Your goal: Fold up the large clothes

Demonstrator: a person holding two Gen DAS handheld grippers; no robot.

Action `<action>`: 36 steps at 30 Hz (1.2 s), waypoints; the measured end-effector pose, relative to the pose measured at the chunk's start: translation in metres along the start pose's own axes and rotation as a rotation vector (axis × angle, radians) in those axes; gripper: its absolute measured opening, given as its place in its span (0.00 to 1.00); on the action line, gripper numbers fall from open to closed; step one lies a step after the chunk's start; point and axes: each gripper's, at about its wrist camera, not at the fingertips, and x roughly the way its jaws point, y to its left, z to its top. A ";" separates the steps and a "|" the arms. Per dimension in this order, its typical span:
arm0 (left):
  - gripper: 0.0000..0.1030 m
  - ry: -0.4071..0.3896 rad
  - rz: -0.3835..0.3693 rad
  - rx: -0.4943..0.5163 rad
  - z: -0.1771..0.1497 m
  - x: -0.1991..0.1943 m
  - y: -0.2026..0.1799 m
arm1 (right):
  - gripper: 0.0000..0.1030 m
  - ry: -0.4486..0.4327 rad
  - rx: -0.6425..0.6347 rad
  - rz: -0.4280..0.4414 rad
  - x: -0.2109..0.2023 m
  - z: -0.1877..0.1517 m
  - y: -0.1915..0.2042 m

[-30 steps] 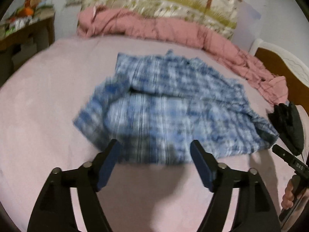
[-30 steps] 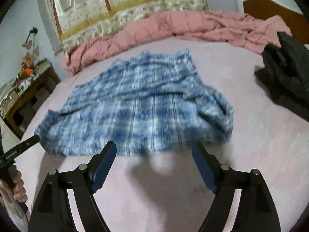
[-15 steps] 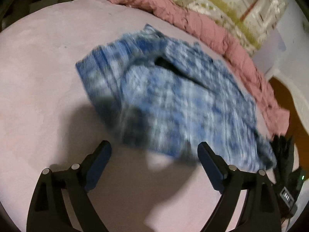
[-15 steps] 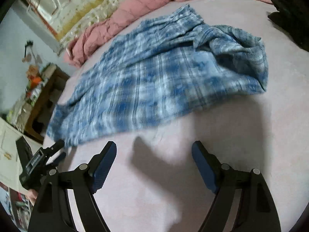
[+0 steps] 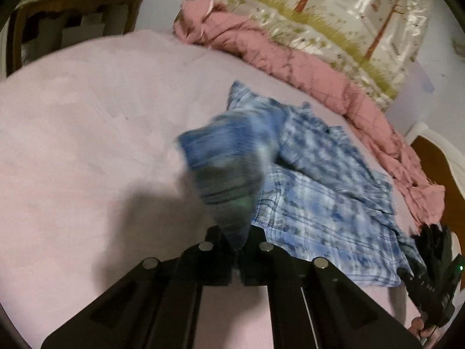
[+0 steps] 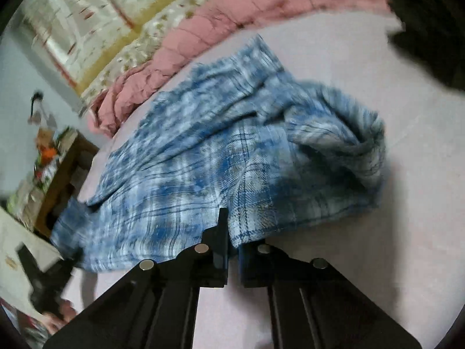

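Note:
A blue and white plaid shirt (image 5: 319,192) lies spread on the pink bed sheet (image 5: 87,151). My left gripper (image 5: 236,247) is shut on its near left corner, and that corner rises in a blurred peak above the jaws. In the right wrist view the same plaid shirt (image 6: 221,157) fills the middle, and my right gripper (image 6: 232,244) is shut on its near hem, with the cloth pinched between the pads. The shirt's right side is bunched into a rumpled sleeve (image 6: 348,145).
A pink quilt (image 5: 305,69) lies heaped along the far side against a floral pillow (image 5: 334,14). A black garment (image 6: 430,26) sits at the right of the bed. A wooden side table (image 5: 69,14) with clutter stands left. The other handheld gripper (image 5: 430,293) shows at lower right.
Both grippers moved down onto the shirt's near edge and went from wide open to shut on the cloth. The left corner is lifted and blurred.

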 end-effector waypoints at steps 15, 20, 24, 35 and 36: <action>0.03 0.027 -0.104 0.004 -0.095 -0.158 0.028 | 0.04 -0.114 -0.176 0.030 -0.191 -0.135 0.007; 0.03 0.012 -0.065 0.056 -0.122 -0.177 0.024 | 0.05 -0.094 -0.169 -0.003 -0.218 -0.182 -0.005; 0.03 0.031 -0.018 0.079 -0.134 -0.156 0.023 | 0.18 -0.084 -0.114 -0.050 -0.206 -0.192 -0.024; 0.02 0.030 0.001 0.107 -0.150 -0.154 0.036 | 0.05 -0.094 -0.122 -0.081 -0.206 -0.186 -0.056; 0.02 0.008 -0.007 0.118 -0.145 -0.160 0.032 | 0.05 -0.108 -0.170 -0.093 -0.207 -0.181 -0.049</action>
